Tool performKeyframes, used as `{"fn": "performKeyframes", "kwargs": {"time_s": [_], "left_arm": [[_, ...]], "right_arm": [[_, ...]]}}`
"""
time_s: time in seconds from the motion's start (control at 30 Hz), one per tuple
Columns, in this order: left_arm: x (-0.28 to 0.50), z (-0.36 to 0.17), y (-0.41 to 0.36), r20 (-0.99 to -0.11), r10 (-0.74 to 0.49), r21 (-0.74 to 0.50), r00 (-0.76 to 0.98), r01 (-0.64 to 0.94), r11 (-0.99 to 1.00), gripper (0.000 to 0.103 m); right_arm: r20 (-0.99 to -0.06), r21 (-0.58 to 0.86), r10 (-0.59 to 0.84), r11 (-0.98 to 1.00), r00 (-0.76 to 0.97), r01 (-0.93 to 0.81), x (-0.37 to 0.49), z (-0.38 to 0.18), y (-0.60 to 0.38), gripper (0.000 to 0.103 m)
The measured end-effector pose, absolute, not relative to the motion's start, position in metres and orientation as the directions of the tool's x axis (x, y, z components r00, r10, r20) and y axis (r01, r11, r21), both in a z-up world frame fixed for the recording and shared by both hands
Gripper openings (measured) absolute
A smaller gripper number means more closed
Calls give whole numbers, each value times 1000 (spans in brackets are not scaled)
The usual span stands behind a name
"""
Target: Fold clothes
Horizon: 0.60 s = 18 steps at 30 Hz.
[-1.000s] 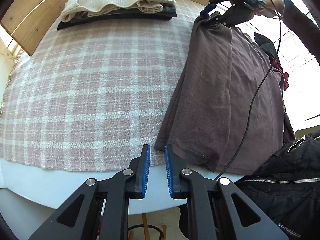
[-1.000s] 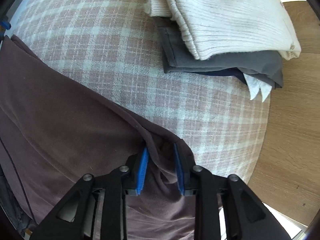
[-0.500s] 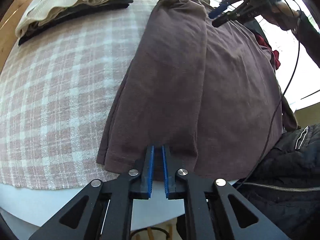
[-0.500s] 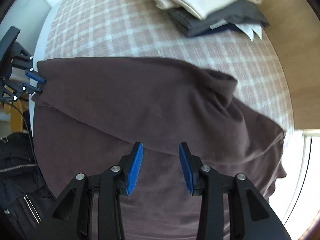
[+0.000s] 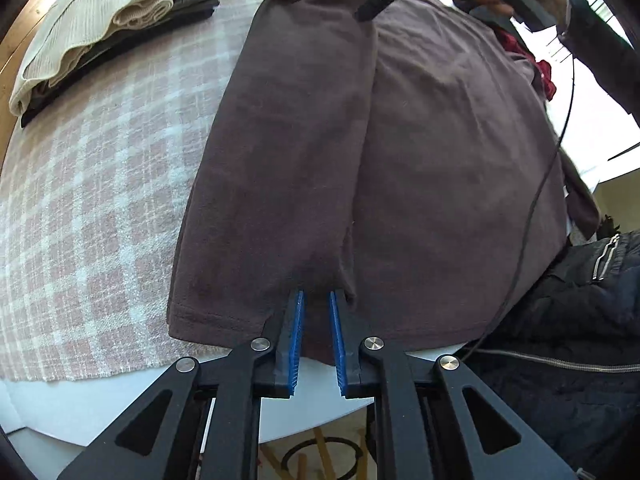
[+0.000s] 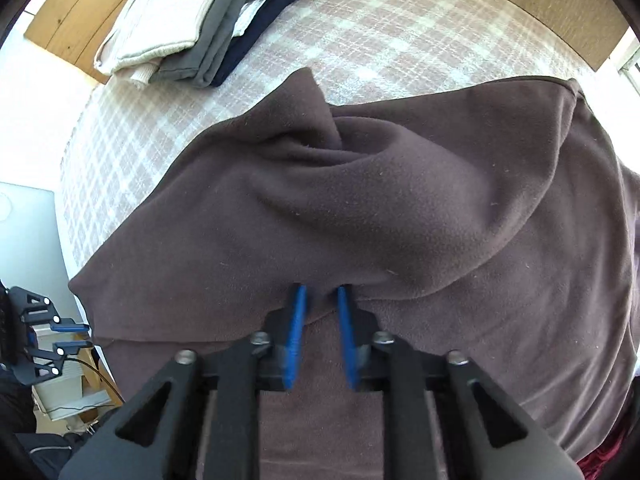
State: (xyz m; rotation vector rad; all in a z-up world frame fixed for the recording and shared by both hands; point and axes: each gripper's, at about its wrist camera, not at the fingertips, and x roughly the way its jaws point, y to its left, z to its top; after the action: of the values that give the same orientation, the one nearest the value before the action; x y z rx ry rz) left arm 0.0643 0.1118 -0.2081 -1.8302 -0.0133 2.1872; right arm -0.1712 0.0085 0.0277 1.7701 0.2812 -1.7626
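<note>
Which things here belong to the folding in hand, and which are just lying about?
In the job:
brown garment
left gripper
right gripper

Lying about:
pile of folded clothes
checked cloth
black jacket
red fabric

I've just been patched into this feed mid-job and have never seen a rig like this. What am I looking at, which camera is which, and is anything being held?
There is no robot here. A person holds a two-finger gripper in each hand, and each gripper carries a fisheye camera looking along its fingers. One picture is from the left gripper, the other from the right gripper.

On the table lies a plaid cloth. A brown garment is spread on it, and a stack of folded clothes sits at the far side.

Both grippers pinch the brown garment. The right is shut on a raised fold. The left holds the near hem, its jaws opening slightly.
</note>
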Motion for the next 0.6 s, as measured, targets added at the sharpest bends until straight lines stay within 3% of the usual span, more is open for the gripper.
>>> {"fn": "performKeyframes", "kwargs": {"time_s": [0.1, 0.17, 0.2, 0.27, 0.43, 0.6], "left_arm": [[64, -213, 107, -962, 232, -206, -143, -173, -963, 11], [65, -213, 108, -963, 225, -198, -152, -174, -965, 11], [66, -213, 110, -963, 224, -196, -152, -178, -964, 12], [67, -215, 116, -963, 226, -198, -147, -183, -963, 11], [66, -221, 140, -967, 220, -184, -127, -245, -952, 16], [51, -239, 151, -970, 226, -200, -94, -229, -953, 14]], "right_arm": [[-927, 360, -363, -785, 95, 504, -181, 45, 11, 3], [-937, 328, -345, -794, 65, 511, -181, 53, 14, 4], [-944, 303, -327, -801, 47, 517, -180, 57, 16, 10], [-958, 254, -286, -836, 9, 486, -180, 60, 27, 40], [-937, 339, -346, -872, 44, 354, -180, 36, 56, 42], [-909, 395, -411, -904, -72, 165, -217, 11, 100, 42]]}}
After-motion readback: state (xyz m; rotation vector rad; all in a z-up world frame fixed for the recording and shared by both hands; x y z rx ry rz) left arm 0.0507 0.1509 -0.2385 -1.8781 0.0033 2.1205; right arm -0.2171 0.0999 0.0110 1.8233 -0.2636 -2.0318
